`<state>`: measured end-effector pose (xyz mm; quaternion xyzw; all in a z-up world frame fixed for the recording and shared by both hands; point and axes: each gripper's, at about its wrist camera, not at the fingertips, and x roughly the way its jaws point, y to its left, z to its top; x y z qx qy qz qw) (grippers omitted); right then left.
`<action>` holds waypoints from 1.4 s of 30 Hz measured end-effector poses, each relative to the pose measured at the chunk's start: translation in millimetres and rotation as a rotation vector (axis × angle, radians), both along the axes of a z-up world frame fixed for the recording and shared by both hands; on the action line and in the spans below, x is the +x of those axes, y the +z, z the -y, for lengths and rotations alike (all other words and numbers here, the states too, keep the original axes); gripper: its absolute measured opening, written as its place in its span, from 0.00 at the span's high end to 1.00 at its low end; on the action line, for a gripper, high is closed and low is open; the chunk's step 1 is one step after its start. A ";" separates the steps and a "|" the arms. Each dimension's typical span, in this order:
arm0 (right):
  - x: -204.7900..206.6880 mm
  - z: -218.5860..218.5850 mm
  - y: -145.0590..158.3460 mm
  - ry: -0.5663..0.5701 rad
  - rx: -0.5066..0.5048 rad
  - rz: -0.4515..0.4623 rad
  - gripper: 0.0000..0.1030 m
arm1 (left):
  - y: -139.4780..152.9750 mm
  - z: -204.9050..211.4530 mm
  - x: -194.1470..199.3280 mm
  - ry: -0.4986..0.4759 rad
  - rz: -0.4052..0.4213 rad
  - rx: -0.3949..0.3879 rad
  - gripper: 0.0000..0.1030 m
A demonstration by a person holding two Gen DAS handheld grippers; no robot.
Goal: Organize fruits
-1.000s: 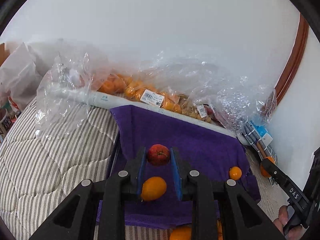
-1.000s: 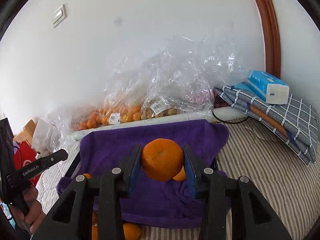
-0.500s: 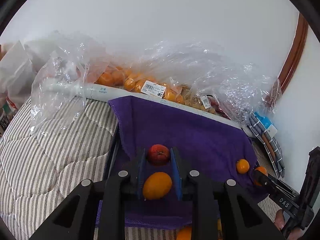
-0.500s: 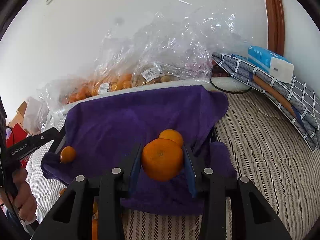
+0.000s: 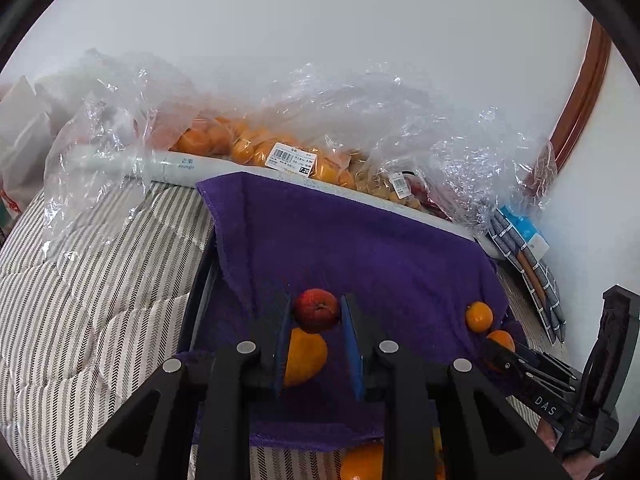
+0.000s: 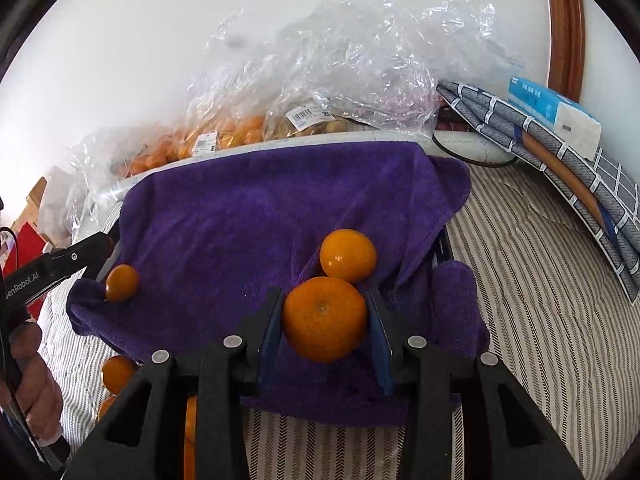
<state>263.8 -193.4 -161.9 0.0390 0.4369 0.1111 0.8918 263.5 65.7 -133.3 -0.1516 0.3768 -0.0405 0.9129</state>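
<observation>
My left gripper [image 5: 316, 304] is shut on a small red apple [image 5: 316, 312], held just above a purple towel [image 5: 360, 248]. An orange-yellow fruit [image 5: 304, 356] lies on the towel under the apple. My right gripper [image 6: 324, 296] is shut on a large mandarin [image 6: 324, 318], low over the towel's [image 6: 240, 208] right part. A second mandarin [image 6: 348, 256] rests on the towel right behind the held one. In the right wrist view the left gripper [image 6: 106, 242] reaches in from the left, over a small orange fruit [image 6: 122, 282].
Clear plastic bags of fruit [image 5: 256, 148] line the white wall behind a white roll [image 5: 168, 162]. A folded checked cloth [image 6: 560, 168] with a tissue pack [image 6: 556, 112] lies at the right. Loose oranges [image 6: 116, 372] sit on the striped bedding [image 6: 540, 280] in front of the towel.
My right gripper has sunk with its mandarin and tipped downward, now close beside the mandarin on the towel. The left gripper with the apple has barely moved.
</observation>
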 end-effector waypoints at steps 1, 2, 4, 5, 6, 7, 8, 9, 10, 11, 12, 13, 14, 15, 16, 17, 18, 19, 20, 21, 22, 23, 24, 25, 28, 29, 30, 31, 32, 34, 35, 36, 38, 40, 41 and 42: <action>0.7 -0.2 -1.0 -0.001 -0.003 -0.005 0.61 | -1.3 0.6 0.8 -0.002 -0.007 -0.002 0.77; 1.4 -0.5 -1.9 -0.002 -0.007 -0.011 0.61 | -2.8 1.2 1.8 -0.005 -0.015 -0.004 0.77; 2.3 -1.0 -3.2 -0.003 -0.014 -0.017 0.61 | -5.8 3.2 3.2 -0.016 -0.028 -0.008 0.77; 2.3 -1.5 -3.5 -0.002 -0.017 -0.018 0.61 | -6.9 4.5 3.5 -0.018 -0.030 -0.001 0.77; 1.9 -2.3 -3.5 -0.001 -0.019 -0.018 0.61 | -7.6 5.2 3.3 -0.020 -0.031 0.008 0.77; 1.7 -2.4 -3.6 0.000 -0.021 -0.018 0.61 | -8.6 6.5 3.6 -0.021 -0.031 0.018 0.77; 1.9 -2.7 -3.9 0.002 -0.024 -0.019 0.61 | -9.5 7.4 3.9 -0.022 -0.031 0.024 0.77; 2.2 -2.8 -4.2 0.002 -0.027 -0.020 0.61 | -9.6 7.4 4.0 -0.022 -0.031 0.023 0.77; 2.4 -3.1 -4.4 0.002 -0.032 -0.020 0.61 | -9.6 7.6 3.9 -0.025 -0.032 0.019 0.77; 2.3 -3.7 -4.5 0.003 -0.037 -0.020 0.60 | -9.4 7.8 3.7 -0.029 -0.034 0.014 0.77; 2.2 -4.1 -4.5 0.004 -0.040 -0.020 0.60 | -9.0 8.1 3.5 -0.032 -0.033 0.012 0.77; 1.9 -4.3 -4.6 0.006 -0.040 -0.018 0.60 | -9.0 8.5 3.2 -0.035 -0.032 0.012 0.77; 1.7 -4.1 -4.4 0.007 -0.039 -0.018 0.60 | -9.0 8.7 2.9 -0.038 -0.030 0.012 0.77; 1.6 -3.7 -4.0 0.008 -0.036 -0.016 0.60 | -9.2 8.9 2.9 -0.039 -0.028 0.014 0.77; 1.7 -2.9 -3.7 0.008 -0.031 -0.015 0.60 | -9.3 8.9 2.7 -0.041 -0.027 0.014 0.77; 1.7 -1.7 -3.1 0.006 -0.026 -0.013 0.60 | -9.4 8.7 2.5 -0.045 -0.026 0.008 0.77; 1.1 -0.6 -2.1 0.003 -0.020 -0.009 0.60 | -9.2 8.7 2.2 -0.049 -0.026 0.000 0.77; 0.8 0.4 -0.8 0.001 -0.015 -0.005 0.60 | -9.0 8.6 2.2 -0.054 -0.026 -0.007 0.77; -0.1 1.8 1.3 -0.001 -0.006 0.002 0.59 | -8.8 8.5 2.2 -0.058 -0.026 -0.015 0.77; -1.0 2.7 3.0 -0.001 0.000 0.009 0.56 | -8.9 8.6 2.0 -0.065 -0.026 -0.025 0.77; -2.1 3.6 5.2 -0.001 0.006 0.019 0.52 | -9.0 8.9 2.0 -0.070 -0.024 -0.033 0.77; -3.3 4.2 7.1 -0.002 0.009 0.030 0.50 | -9.1 9.1 1.7 -0.076 -0.023 -0.042 0.77; -3.6 4.3 8.3 -0.003 0.008 0.036 0.48 | -9.3 10.0 1.7 -0.077 -0.024 -0.046 0.77; -4.5 4.4 9.6 -0.004 0.006 0.042 0.48 | -9.3 10.6 1.5 -0.080 -0.024 -0.048 0.77; -6.6 4.2 12.0 -0.002 0.013 0.056 0.47 | -8.4 14.1 0.5 -0.090 -0.024 -0.041 0.77; -6.9 3.9 12.1 -0.001 0.014 0.058 0.47 | -8.2 15.1 0.2 -0.093 -0.024 -0.039 0.77; -7.1 3.5 11.9 0.000 0.013 0.060 0.47 | -8.1 16.2 0.2 -0.097 -0.025 -0.036 0.77; -7.2 2.8 11.6 -0.001 0.008 0.061 0.47 | -7.8 17.3 0.2 -0.099 -0.026 -0.029 0.77; -7.4 2.4 11.3 -0.002 0.004 0.063 0.47 | -7.3 18.1 0.3 -0.098 -0.027 -0.022 0.77; -8.8 1.1 12.1 0.001 0.010 0.069 0.47 | -6.2 18.5 -0.1 -0.100 -0.028 -0.022 0.73; -9.4 1.0 12.5 0.003 0.012 0.074 0.47 | -5.7 18.0 0.0 -0.101 -0.026 -0.026 0.71; -10.5 0.9 13.1 0.001 0.013 0.081 0.47 | -4.9 17.4 -0.3 -0.098 -0.025 -0.029 0.70; -13.2 0.4 16.1 -0.005 0.019 0.097 0.47 | -2.8 16.0 -0.9 -0.093 -0.022 -0.029 0.70; -17.2 -0.5 20.4 -0.004 0.022 0.115 0.47 | -0.1 13.8 -3.4 -0.085 -0.012 -0.031 0.69; -19.8 -0.6 22.3 -0.011 0.018 0.123 0.47 | 1.8 12.3 -4.9 -0.079 -0.004 -0.032 0.66; -24.2 -0.8 24.4 -0.018 0.015 0.127 0.47 | 3.4 10.8 -6.0 -0.074 0.003 -0.034 0.64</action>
